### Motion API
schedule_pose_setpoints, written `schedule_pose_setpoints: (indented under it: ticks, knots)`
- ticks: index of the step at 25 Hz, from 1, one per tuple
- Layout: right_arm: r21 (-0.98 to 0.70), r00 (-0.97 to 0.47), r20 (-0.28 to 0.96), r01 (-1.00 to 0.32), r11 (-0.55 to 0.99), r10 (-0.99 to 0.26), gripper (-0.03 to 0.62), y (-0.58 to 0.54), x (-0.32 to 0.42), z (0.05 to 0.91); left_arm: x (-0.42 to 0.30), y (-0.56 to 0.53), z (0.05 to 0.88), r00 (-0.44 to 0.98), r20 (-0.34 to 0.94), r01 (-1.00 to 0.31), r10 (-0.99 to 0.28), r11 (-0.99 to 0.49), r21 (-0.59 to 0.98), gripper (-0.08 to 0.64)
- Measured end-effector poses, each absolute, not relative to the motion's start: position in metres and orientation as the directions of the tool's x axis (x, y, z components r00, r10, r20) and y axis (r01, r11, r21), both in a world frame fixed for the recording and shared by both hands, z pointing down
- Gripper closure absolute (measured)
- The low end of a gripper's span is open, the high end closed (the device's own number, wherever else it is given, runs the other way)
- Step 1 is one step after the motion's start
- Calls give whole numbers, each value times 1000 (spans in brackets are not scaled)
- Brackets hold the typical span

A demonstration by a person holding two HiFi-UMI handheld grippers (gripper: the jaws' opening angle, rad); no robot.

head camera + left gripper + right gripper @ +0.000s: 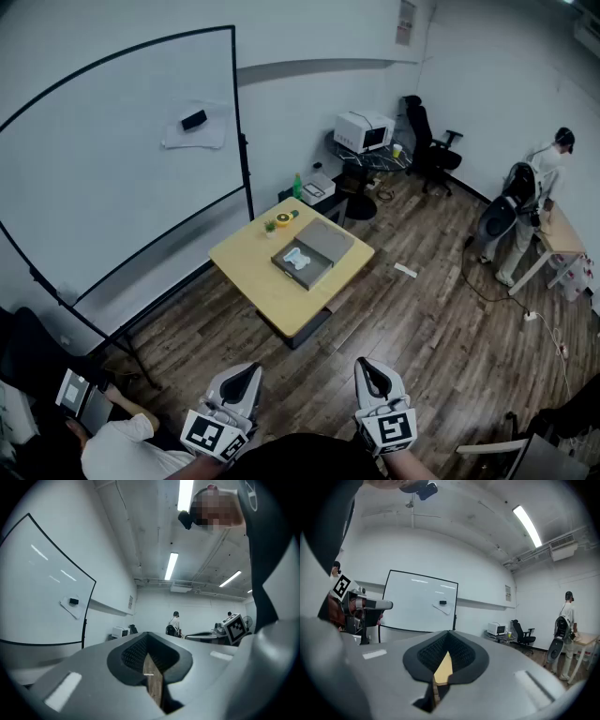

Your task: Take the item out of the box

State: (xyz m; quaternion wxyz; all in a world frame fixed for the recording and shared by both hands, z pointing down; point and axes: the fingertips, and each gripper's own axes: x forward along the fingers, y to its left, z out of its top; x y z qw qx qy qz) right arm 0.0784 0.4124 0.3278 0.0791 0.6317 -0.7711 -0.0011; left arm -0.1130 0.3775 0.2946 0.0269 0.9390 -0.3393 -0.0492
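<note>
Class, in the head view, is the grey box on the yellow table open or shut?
Open. The box on the table shows its inside from above, with a pale white-and-blue item lying in it.

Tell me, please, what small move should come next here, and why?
Probably step toward the table and bring both grippers forward. The box lies open on it with the pale item inside, while the left gripper and the right gripper hang far from it, fingers together, holding nothing.
</note>
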Motion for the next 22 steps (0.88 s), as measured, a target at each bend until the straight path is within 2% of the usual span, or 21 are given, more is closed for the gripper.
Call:
schedule_pose_setpoints:
  ticks: [13, 16, 17, 18, 22]
  knots:
    - [77, -212, 142, -972, 224, -967, 584, 400, 75, 337, -121, 370, 297, 748, -79, -652, -659, -752, 98, 561]
    - [39, -302, 106, -951, 308, -947, 570, 400, 62, 330, -122, 371, 297, 746, -79, -654, -662, -750, 99, 561]
    - [2, -337, 91, -941, 338, -937, 235, 399, 59, 326, -122, 371, 298, 745, -77, -656, -663, -748, 100, 561]
    - [-37, -358, 80, -934, 356, -930, -5, 396, 59, 323, -122, 370, 298, 743, -76, -658, -665, -746, 101, 561]
    - [-69, -365, 65, -930, 361, -929, -6, 389, 68, 319, -119, 369, 302, 738, -67, -664, -672, -740, 109, 561]
